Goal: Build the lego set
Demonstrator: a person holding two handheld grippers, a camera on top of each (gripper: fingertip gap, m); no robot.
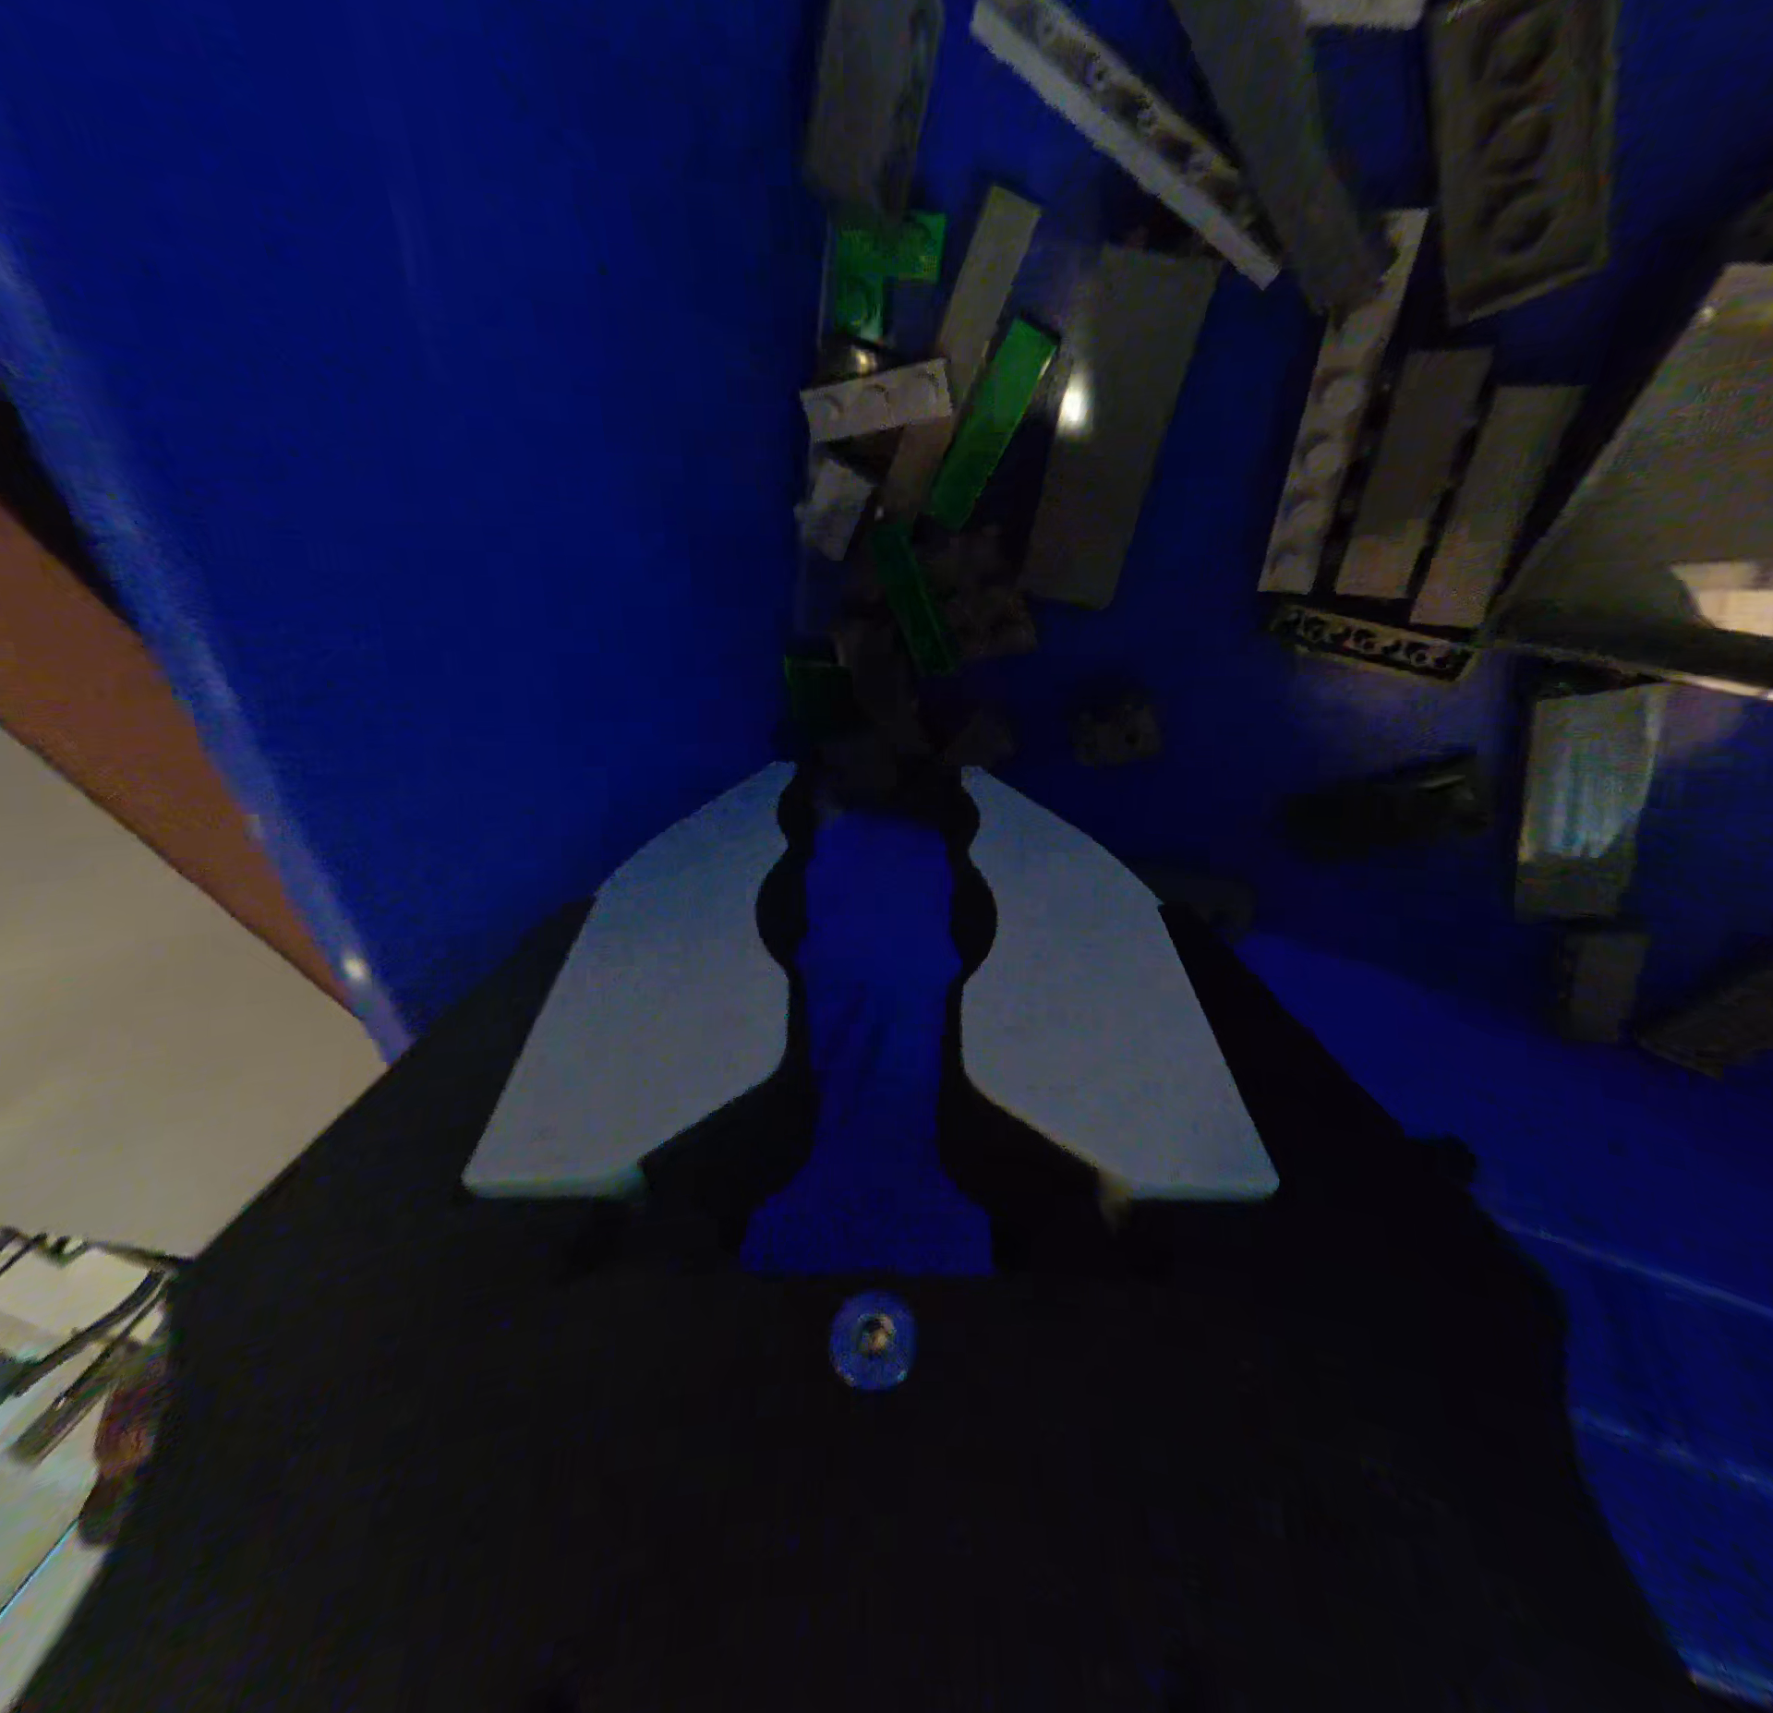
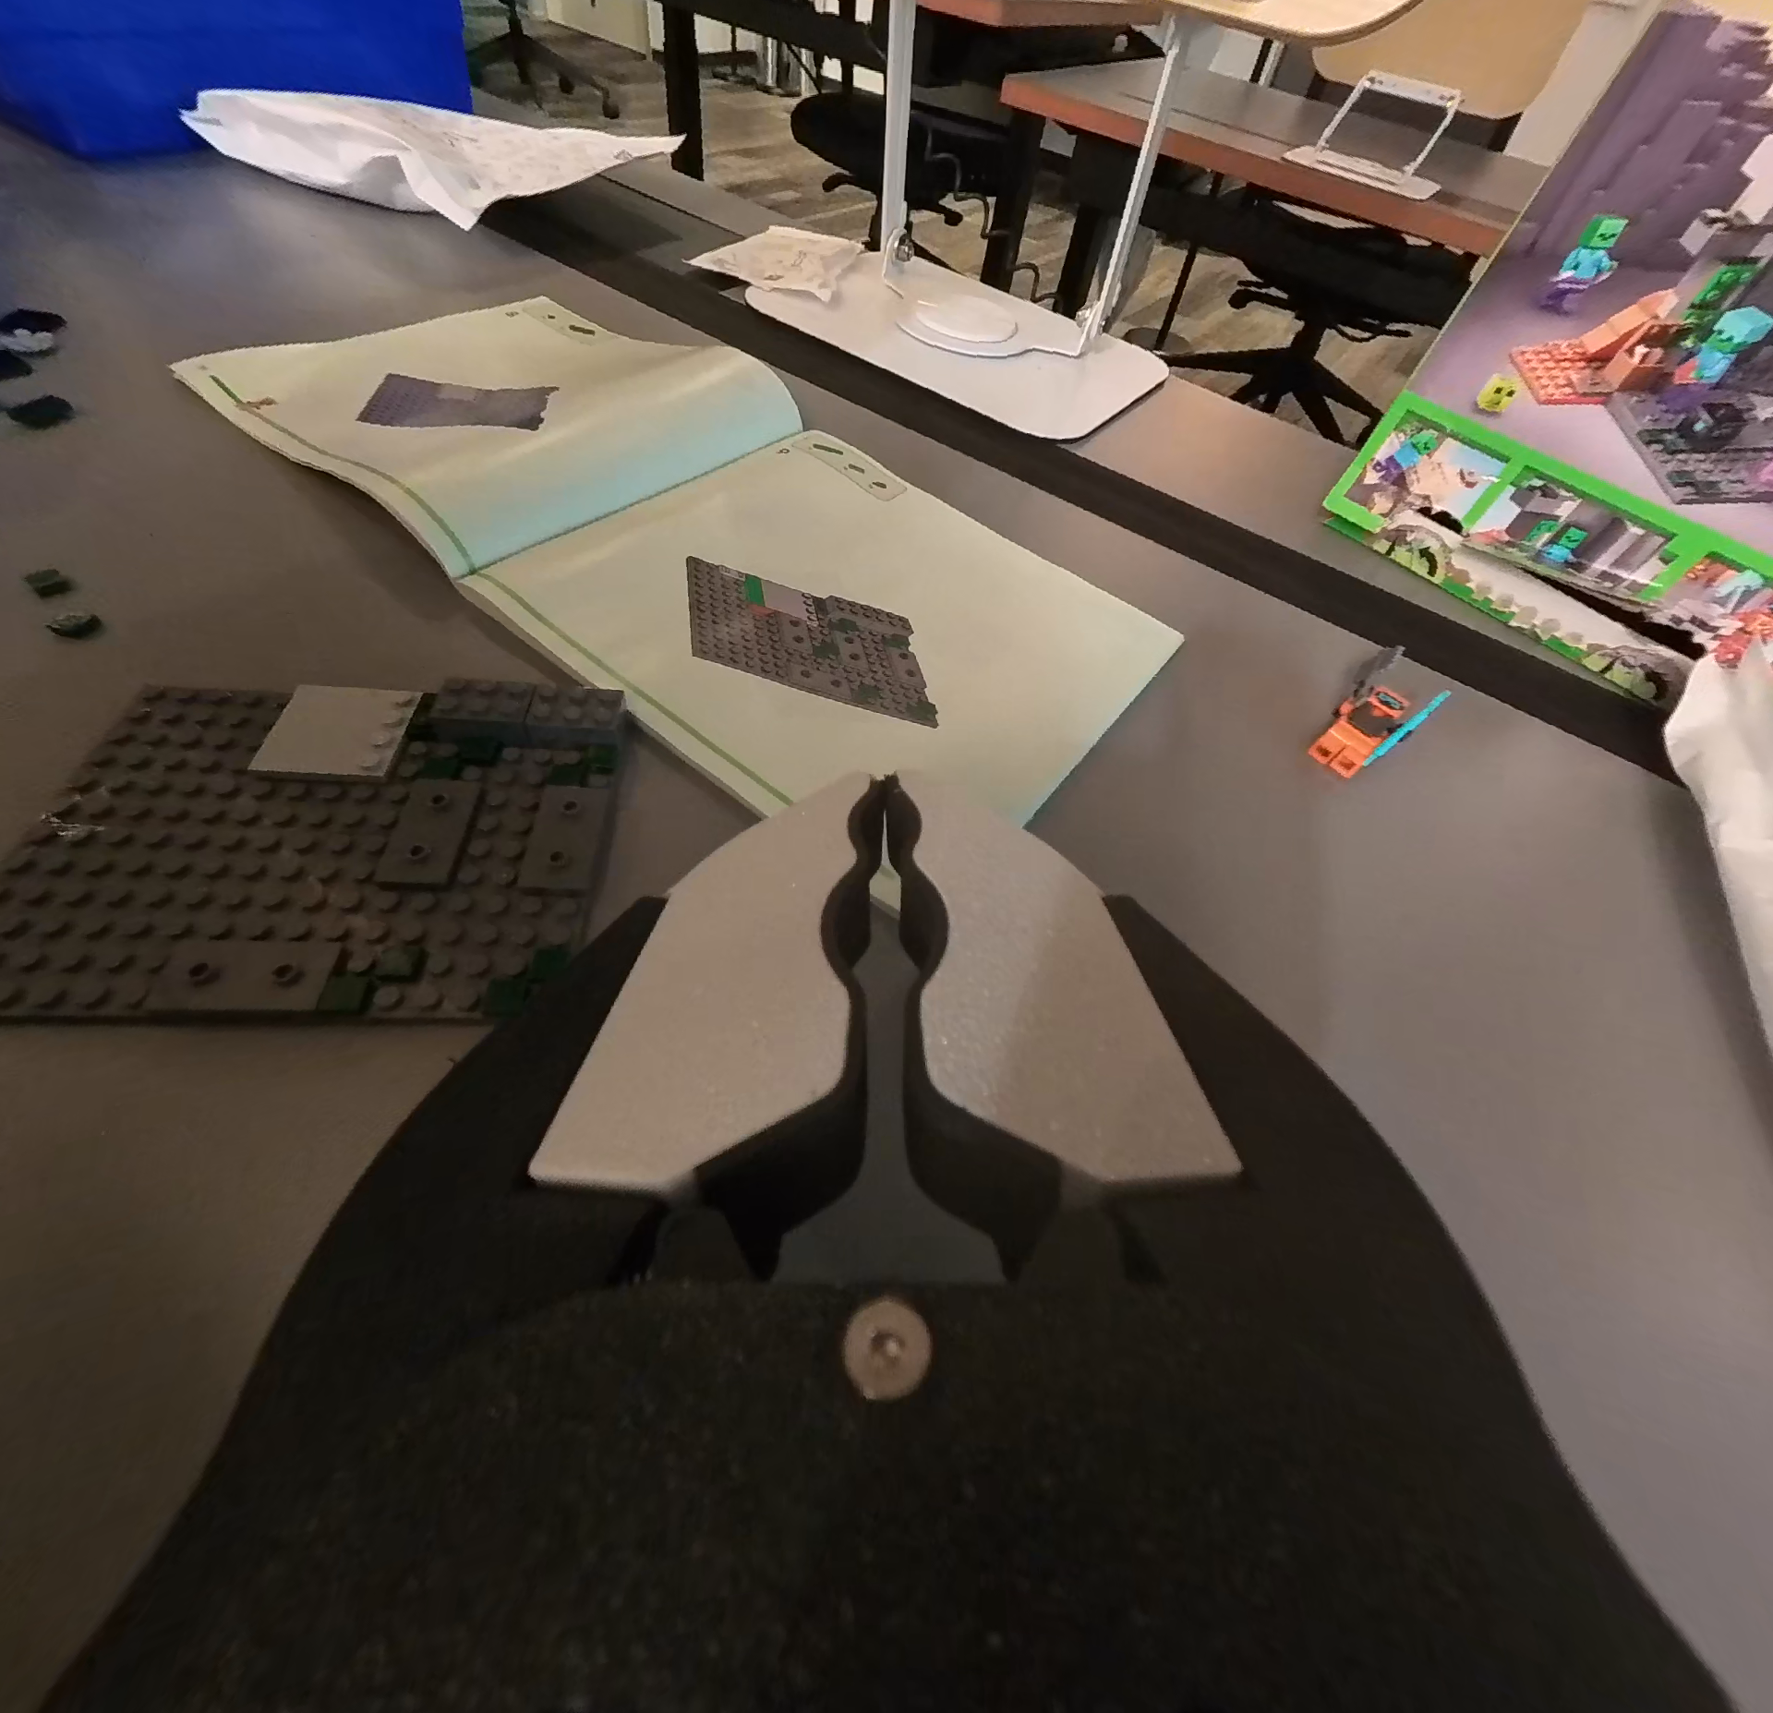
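In the left wrist view my left gripper (image 1: 878, 784) is inside a blue bin (image 1: 480, 420), jaws apart, tips at a heap of small dark pieces (image 1: 959, 612). Green tiles (image 1: 993, 420) and grey plates (image 1: 1113, 439) lie loose beyond it. Whether a dark piece sits between the tips is hard to see. In the right wrist view my right gripper (image 2: 885, 784) is shut and empty, hovering over the near edge of the open instruction booklet (image 2: 672, 516). The dark grey baseplate (image 2: 192, 880), with a light grey tile (image 2: 331, 731) and several dark plates on it, lies to its left.
The set's box (image 2: 1583, 372) stands at the right, with an orange minifigure (image 2: 1367, 722) in front of it. A white stand base (image 2: 959, 343) and crumpled paper bags (image 2: 413, 146) sit at the table's far edge. Small dark pieces (image 2: 48, 583) lie at the far left. The grippers' ends are close to 70 centimeters from one another. The left gripper is farther from the light grey tile (image 2: 331, 731), some 55 centimeters, than the right, some 15 centimeters. My right gripper's tips are some 15 centimeters from the dark grey baseplate (image 2: 192, 880).
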